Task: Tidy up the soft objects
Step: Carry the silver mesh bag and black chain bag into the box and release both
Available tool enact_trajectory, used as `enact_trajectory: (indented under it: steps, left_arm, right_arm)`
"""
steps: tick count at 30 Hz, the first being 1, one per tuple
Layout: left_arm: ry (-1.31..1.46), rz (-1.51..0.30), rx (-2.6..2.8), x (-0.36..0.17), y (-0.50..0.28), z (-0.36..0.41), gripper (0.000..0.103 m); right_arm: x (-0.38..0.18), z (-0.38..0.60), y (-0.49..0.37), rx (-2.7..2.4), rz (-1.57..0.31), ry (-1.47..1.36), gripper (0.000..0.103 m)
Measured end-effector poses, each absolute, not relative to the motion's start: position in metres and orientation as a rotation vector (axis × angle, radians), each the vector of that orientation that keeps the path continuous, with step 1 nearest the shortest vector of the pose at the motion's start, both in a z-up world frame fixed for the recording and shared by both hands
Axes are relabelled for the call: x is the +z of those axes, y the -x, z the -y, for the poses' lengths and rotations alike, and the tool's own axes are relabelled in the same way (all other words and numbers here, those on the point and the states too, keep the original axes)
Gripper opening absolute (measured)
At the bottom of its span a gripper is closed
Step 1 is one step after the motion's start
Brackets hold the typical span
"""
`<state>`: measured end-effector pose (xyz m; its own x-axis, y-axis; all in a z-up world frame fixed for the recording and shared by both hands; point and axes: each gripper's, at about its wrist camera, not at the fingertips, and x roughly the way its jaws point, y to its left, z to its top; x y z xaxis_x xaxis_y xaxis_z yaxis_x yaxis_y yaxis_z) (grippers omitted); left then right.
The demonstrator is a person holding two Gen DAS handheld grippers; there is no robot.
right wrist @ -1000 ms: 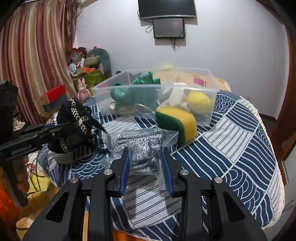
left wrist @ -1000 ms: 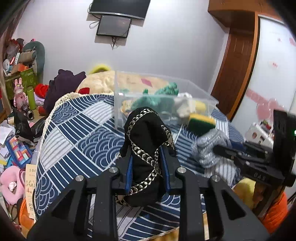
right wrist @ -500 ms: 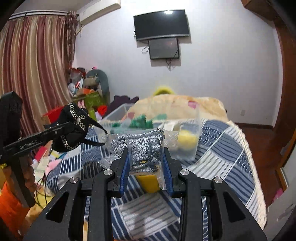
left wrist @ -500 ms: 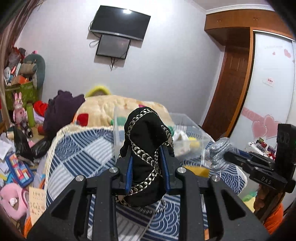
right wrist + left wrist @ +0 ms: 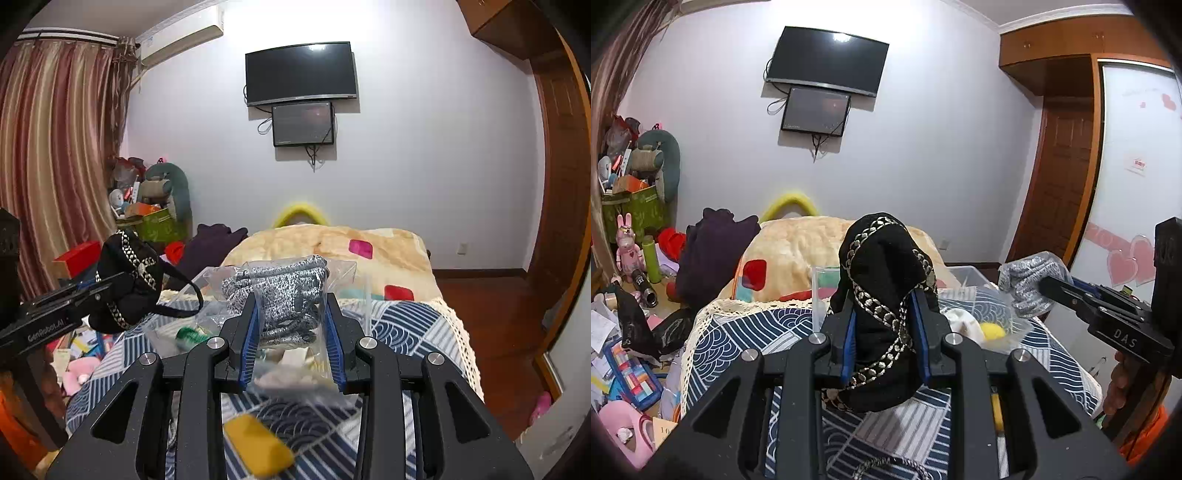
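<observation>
Black fabric pouch [image 5: 882, 310] sits clamped in the left gripper [image 5: 884, 338]; the right gripper [image 5: 291, 343] pinches a bagged grey knit bundle [image 5: 280, 295], both above the clear bin [image 5: 964, 275]. Slippery plastic may slide free, missing it.

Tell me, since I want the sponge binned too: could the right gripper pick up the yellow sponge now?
Probably not: the right gripper is shut on the bagged grey gloves, though the sponge lies uncovered below.

Right claw [image 5: 291, 332] clamped on bagged grey knit [image 5: 284, 295], left claw [image 5: 110, 286] gripping black pouch [image 5: 127, 284]
</observation>
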<state>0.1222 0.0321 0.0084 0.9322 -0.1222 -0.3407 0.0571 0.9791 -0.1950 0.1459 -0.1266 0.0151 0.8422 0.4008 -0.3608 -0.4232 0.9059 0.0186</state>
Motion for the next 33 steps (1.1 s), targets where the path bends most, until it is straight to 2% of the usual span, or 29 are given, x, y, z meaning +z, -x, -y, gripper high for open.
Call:
enact_trajectory:
  steps: [15,27,30,33]
  left_arm:
    - [0.24,-0.489,-0.107,-0.028,-0.197,-0.035,0.027]
    - [0.155,-0.548,-0.088,-0.041,-0.204,-0.028,0.027]
    - [0.128,-0.542,-0.085,-0.038,-0.196,-0.025,0.034]
    - [0.133,-0.527,-0.096,-0.035,-0.187,-0.026,0.048]
  right_arm:
    - [-0.029,0.094,-0.193,0.46,-0.539,0.134,0.03]
    - [-0.035,0.096,-0.194,0.453,-0.598,0.17,0.034]
    - [-0.033,0.099,-0.188,0.448,-0.592,0.179,0.036]
    - [-0.028,0.104,-0.182,0.461,-0.578,0.173,0.051]
